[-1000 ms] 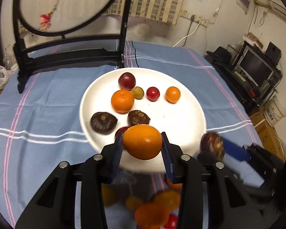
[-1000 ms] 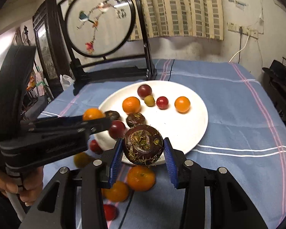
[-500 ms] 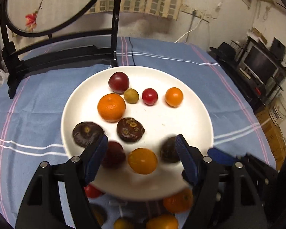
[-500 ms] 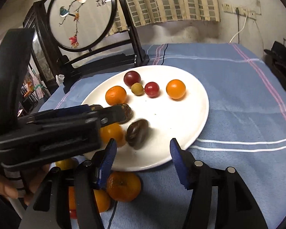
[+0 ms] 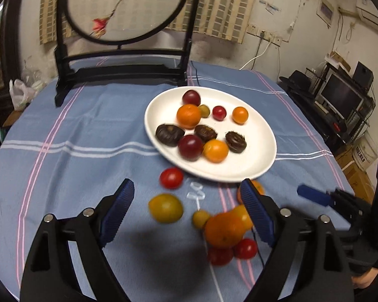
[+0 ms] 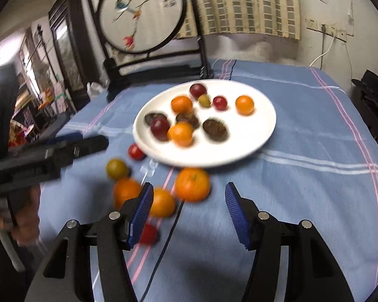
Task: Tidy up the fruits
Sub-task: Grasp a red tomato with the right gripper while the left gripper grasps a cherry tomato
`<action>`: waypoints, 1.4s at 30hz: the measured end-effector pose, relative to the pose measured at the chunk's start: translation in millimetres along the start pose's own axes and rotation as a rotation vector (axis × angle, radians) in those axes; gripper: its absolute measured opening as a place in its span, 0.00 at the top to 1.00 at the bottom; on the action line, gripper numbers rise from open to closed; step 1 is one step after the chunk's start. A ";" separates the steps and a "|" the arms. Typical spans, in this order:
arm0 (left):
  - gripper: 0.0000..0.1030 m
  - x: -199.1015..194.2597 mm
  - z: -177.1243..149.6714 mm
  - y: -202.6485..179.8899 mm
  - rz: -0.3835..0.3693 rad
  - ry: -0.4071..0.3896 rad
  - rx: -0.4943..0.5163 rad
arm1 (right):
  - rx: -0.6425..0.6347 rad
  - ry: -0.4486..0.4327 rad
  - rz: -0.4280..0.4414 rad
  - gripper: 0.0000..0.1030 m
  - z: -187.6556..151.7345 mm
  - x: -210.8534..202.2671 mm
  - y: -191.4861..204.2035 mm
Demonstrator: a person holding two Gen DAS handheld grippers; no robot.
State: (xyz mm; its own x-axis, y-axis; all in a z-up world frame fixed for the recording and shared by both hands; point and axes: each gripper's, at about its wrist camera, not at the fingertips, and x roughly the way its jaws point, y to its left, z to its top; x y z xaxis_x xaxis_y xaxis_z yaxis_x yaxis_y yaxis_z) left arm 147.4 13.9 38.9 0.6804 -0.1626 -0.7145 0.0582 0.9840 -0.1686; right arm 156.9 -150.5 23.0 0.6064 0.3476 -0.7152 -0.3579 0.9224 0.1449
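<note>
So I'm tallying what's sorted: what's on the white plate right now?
On the white plate: three orange fruits, two dark red ones, one small red, one small green-yellow, three dark brown ones. Anything hidden behind them can't be seen.

From my left wrist view, bare blue cloth [image 5: 70, 176] from seven to ten o'clock leaves me room to pass. The framed screen [image 5: 121, 70] blocks twelve; the plate [image 5: 264, 151] fills one o'clock, and loose fruit [image 5: 223, 230] clutters four, beside the cable [image 5: 260, 256].
</note>
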 end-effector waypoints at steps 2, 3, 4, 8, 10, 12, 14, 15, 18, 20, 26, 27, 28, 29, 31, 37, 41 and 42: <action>0.19 -0.7 -8.3 7.2 0.000 0.009 -0.022 | -0.017 0.024 -0.001 0.42 -12.7 -2.8 8.1; 0.19 0.2 -12.8 10.6 -0.001 0.015 -0.028 | -0.023 0.035 0.000 0.42 -18.5 -3.6 11.3; 0.19 0.3 -17.4 11.9 -0.003 0.017 -0.031 | -0.028 0.047 0.002 0.42 -24.2 -3.9 15.2; 0.18 6.0 -27.0 18.7 -0.013 0.024 -0.038 | -0.062 0.086 -0.003 0.42 -39.7 0.1 32.6; 0.18 10.9 -29.1 21.2 -0.007 0.038 -0.038 | -0.092 0.111 -0.006 0.42 -44.8 5.3 43.3; 0.18 12.6 -29.5 23.1 -0.004 0.051 -0.037 | -0.127 0.128 -0.027 0.43 -47.6 11.2 51.8; 0.18 9.9 -29.5 22.8 -0.009 0.043 -0.035 | -0.143 0.138 -0.047 0.43 -48.9 16.7 55.8; 0.19 8.6 -29.6 21.9 -0.009 0.040 -0.030 | -0.150 0.144 -0.053 0.45 -49.0 19.4 57.3; 0.18 5.5 -30.0 19.0 -0.022 0.031 -0.016 | -0.179 0.173 -0.069 0.56 -49.3 30.7 62.8; 0.18 5.1 -30.3 17.5 -0.030 0.034 -0.010 | -0.187 0.183 -0.071 0.57 -46.2 37.7 63.7; 0.18 7.3 -31.0 17.0 -0.046 0.051 -0.011 | -0.175 0.176 -0.029 0.72 -38.4 42.8 60.9; 0.18 7.6 -31.3 17.2 -0.047 0.053 -0.011 | -0.164 0.171 -0.023 0.72 -38.0 41.7 58.4; 0.18 7.6 -31.6 16.9 -0.048 0.054 -0.011 | -0.153 0.164 -0.016 0.72 -38.0 40.1 55.5; 0.18 7.4 -32.2 16.5 -0.050 0.055 -0.008 | -0.134 0.156 -0.006 0.72 -38.0 38.0 50.4; 0.18 7.4 -33.9 13.1 -0.051 0.061 0.006 | -0.085 0.139 0.003 0.72 -36.1 32.6 36.3; 0.18 5.7 -43.8 -8.4 -0.065 0.069 0.081 | -0.022 0.084 -0.022 0.72 -31.5 18.2 9.3; 0.18 8.4 -51.6 -22.2 -0.082 0.097 0.128 | -0.010 0.077 -0.067 0.72 -29.7 17.2 2.1; 0.18 9.6 -53.7 -25.6 -0.085 0.106 0.137 | -0.005 0.074 -0.072 0.72 -29.3 16.3 0.4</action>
State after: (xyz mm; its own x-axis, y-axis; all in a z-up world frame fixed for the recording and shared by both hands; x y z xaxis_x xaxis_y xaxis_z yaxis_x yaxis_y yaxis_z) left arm 113.2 -16.7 -0.1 0.5887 -0.2456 -0.7702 0.2163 0.9658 -0.1427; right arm 145.9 -149.4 -8.7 0.5765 0.2668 -0.7723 -0.3190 0.9437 0.0879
